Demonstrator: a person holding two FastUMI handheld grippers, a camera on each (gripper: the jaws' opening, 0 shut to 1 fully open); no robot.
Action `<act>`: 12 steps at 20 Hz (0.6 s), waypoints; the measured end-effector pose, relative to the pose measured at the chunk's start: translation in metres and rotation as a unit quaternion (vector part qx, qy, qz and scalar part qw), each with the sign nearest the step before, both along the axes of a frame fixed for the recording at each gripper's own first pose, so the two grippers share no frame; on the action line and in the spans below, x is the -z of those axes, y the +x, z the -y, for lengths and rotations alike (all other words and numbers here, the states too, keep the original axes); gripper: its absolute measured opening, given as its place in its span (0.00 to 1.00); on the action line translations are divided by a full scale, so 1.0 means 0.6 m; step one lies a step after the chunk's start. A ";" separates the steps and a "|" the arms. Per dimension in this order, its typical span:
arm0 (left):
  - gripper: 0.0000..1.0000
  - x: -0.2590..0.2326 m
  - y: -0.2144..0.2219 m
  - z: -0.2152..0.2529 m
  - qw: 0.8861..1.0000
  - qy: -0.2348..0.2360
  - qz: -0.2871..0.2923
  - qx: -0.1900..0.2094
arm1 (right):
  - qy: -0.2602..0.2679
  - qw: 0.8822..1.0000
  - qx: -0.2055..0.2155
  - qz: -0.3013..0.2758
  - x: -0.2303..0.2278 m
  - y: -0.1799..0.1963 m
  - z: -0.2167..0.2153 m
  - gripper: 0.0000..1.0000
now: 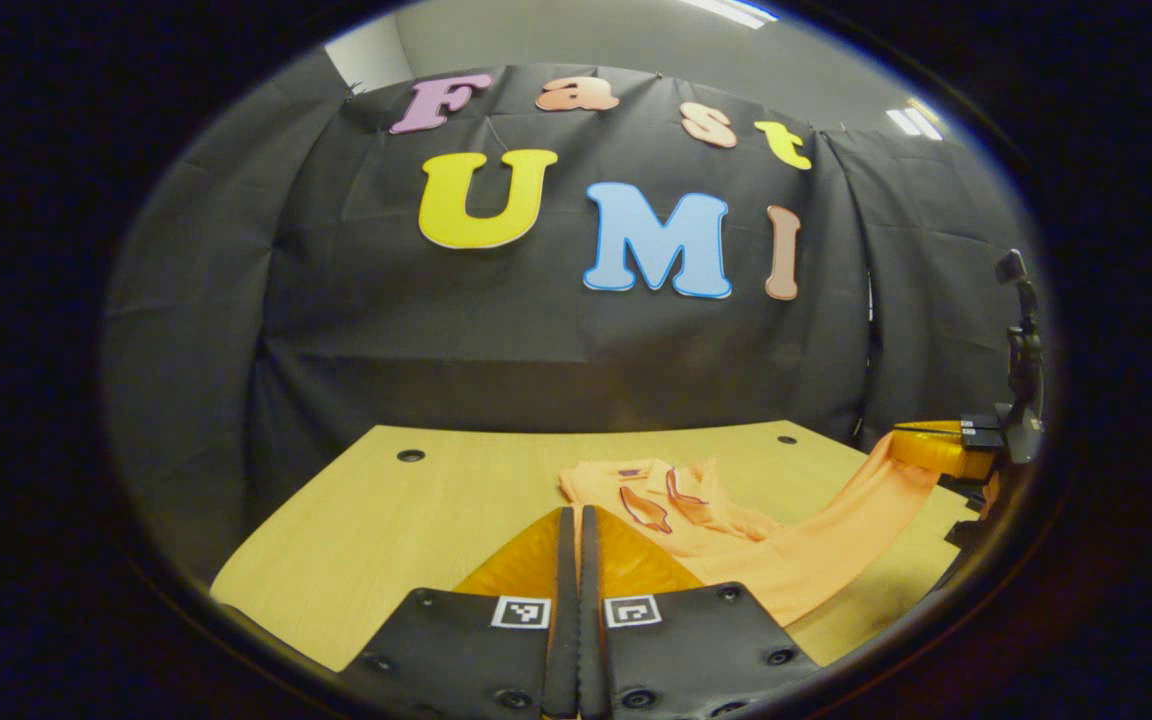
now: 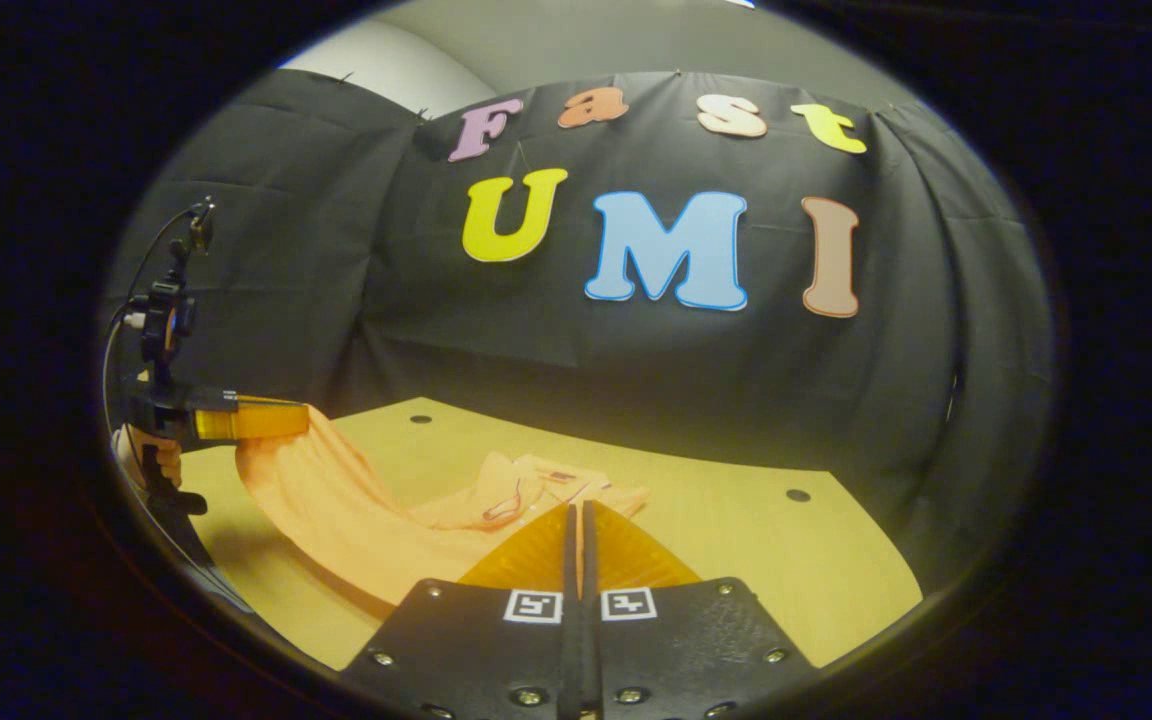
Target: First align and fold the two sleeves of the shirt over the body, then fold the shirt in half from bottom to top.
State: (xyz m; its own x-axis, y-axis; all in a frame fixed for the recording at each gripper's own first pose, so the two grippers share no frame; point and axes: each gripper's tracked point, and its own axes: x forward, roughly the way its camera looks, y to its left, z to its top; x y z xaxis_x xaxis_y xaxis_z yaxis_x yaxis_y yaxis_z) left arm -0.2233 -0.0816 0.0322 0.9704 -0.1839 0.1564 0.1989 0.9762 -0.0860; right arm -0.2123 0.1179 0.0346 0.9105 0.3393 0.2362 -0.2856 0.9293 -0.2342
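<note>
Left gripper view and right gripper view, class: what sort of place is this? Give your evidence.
Probably a staged recording booth, not a home. A black cloth wall closes in a bare wooden table, where both grippers lift an orange shirt, and ceiling strip lights show above.

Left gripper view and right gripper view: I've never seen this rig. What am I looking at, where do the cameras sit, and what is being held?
There is no robot here. A person holds a two-finger gripper in each hand, and each carries a forward-looking fisheye camera. The left gripper shows at the bottom of the left gripper view, the right gripper at the bottom of the right gripper view. An orange shirt is on the wooden table, its collar end resting flat. Both grippers are shut on its raised edge, so the cloth slopes up from the table.
</note>
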 end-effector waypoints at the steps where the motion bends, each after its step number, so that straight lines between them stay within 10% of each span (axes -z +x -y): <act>1: 0.06 -0.015 0.021 0.002 1.000 0.003 0.001 0.003 | 0.002 1.000 0.000 0.002 -0.020 0.016 0.000 0.00; 12: 0.05 -0.138 0.285 -0.006 1.000 0.013 0.002 0.011 | 0.059 0.998 0.002 -0.001 -0.188 0.242 0.002 0.00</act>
